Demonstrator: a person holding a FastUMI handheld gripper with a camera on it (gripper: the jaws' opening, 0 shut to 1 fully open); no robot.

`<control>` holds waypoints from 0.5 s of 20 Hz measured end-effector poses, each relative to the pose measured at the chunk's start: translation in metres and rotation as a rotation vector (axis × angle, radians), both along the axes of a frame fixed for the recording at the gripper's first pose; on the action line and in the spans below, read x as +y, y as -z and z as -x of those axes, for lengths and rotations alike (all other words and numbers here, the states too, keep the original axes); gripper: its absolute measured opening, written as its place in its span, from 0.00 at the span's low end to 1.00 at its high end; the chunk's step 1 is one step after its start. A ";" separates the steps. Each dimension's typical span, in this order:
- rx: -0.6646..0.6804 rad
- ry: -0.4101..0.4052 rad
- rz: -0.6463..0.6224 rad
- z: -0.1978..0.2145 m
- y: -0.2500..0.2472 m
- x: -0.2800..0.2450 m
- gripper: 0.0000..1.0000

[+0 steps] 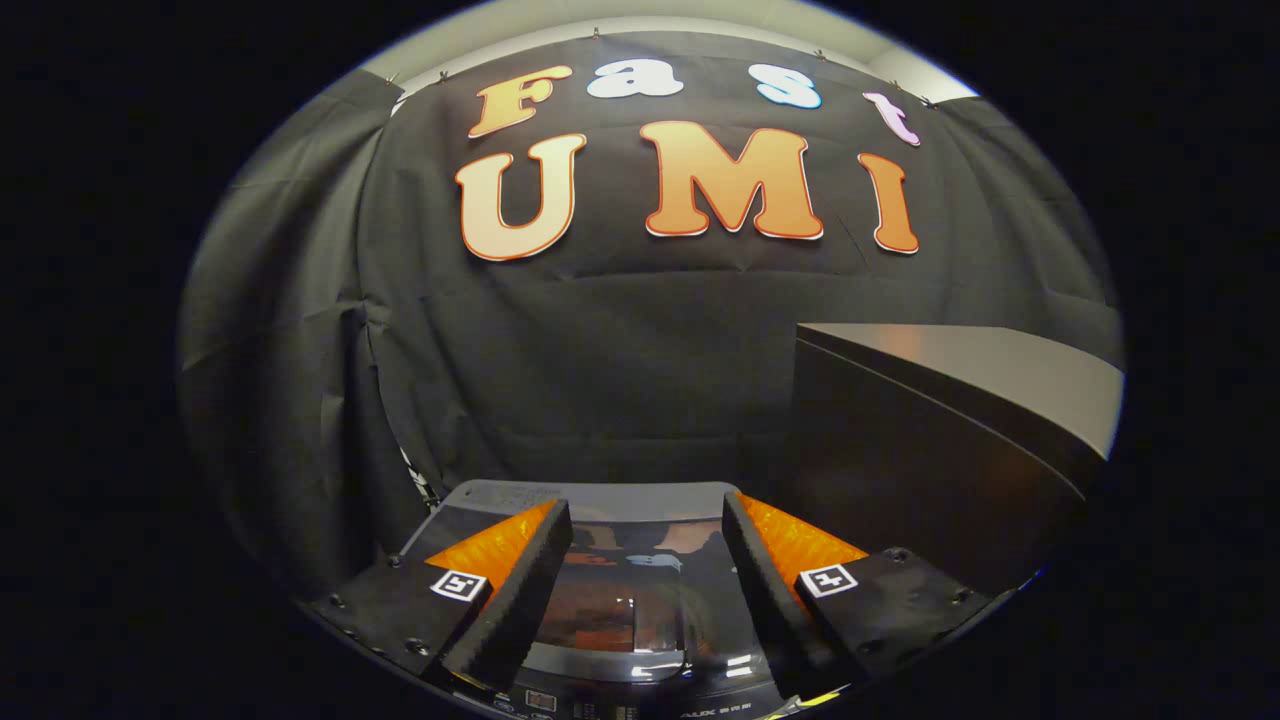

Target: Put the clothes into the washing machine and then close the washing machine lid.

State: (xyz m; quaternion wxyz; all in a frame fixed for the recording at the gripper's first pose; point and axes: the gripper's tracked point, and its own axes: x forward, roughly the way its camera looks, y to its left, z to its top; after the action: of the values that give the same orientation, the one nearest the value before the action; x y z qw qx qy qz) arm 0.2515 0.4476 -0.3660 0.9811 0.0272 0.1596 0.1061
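Observation:
My gripper [645, 525] hangs open above the washing machine [630, 600], with its two black-padded fingers [520, 590] spread wide and nothing between them. Between and beyond the fingers lies the machine's glossy dark lid [620, 620], down flat and mirroring the booth. Its grey back panel [600, 495] sits just ahead of the fingertips. The front control strip [640, 708] shows right under the gripper. No clothes are in sight here.
A dark cabinet or table with a grey top [960, 400] stands to the right of the machine, taller than its lid. Black cloth walls close in behind and on the left.

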 end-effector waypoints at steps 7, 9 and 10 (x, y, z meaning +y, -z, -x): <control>-0.079 0.000 -0.036 0.006 -0.064 0.000 0.98; -0.115 0.003 -0.046 0.010 -0.093 -0.003 0.98; -0.130 0.004 -0.048 0.012 -0.106 -0.005 0.98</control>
State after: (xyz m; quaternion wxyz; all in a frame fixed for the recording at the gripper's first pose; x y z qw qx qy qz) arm 0.2392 0.4428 -0.2604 0.9886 0.0443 0.0930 0.1095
